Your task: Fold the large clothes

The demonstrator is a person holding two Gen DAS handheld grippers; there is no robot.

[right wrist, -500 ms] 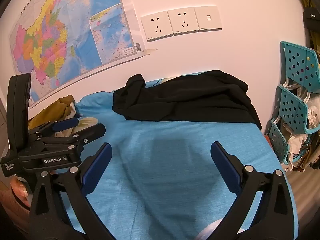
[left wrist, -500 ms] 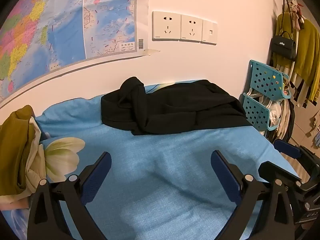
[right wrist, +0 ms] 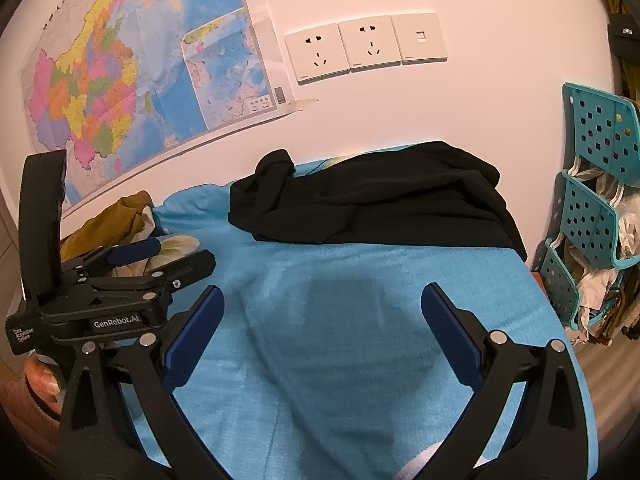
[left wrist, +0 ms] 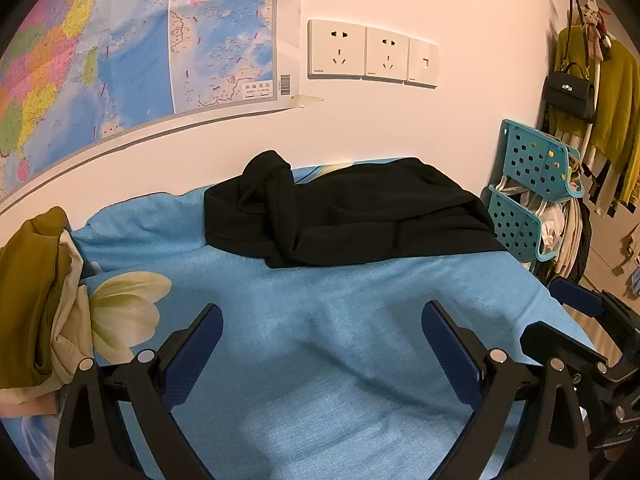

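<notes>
A black garment (left wrist: 352, 216) lies crumpled at the far side of the blue bed sheet (left wrist: 320, 320), against the wall; it also shows in the right wrist view (right wrist: 376, 204). My left gripper (left wrist: 322, 320) is open and empty above the sheet, well short of the garment. My right gripper (right wrist: 322, 304) is open and empty too, above the sheet. The left gripper shows from the side in the right wrist view (right wrist: 160, 254). The right gripper's fingertip (left wrist: 576, 298) shows at the right edge of the left wrist view.
A heap of olive and cream clothes (left wrist: 36, 300) lies at the bed's left. A teal perforated rack (left wrist: 532, 184) with clothes stands right of the bed. Hanging clothes and a black handbag (left wrist: 570, 94) are further right. A map (left wrist: 120, 60) and wall sockets (left wrist: 372, 54) are behind.
Both views have shifted slightly; the grippers stay open above the sheet. The garment has not moved.
</notes>
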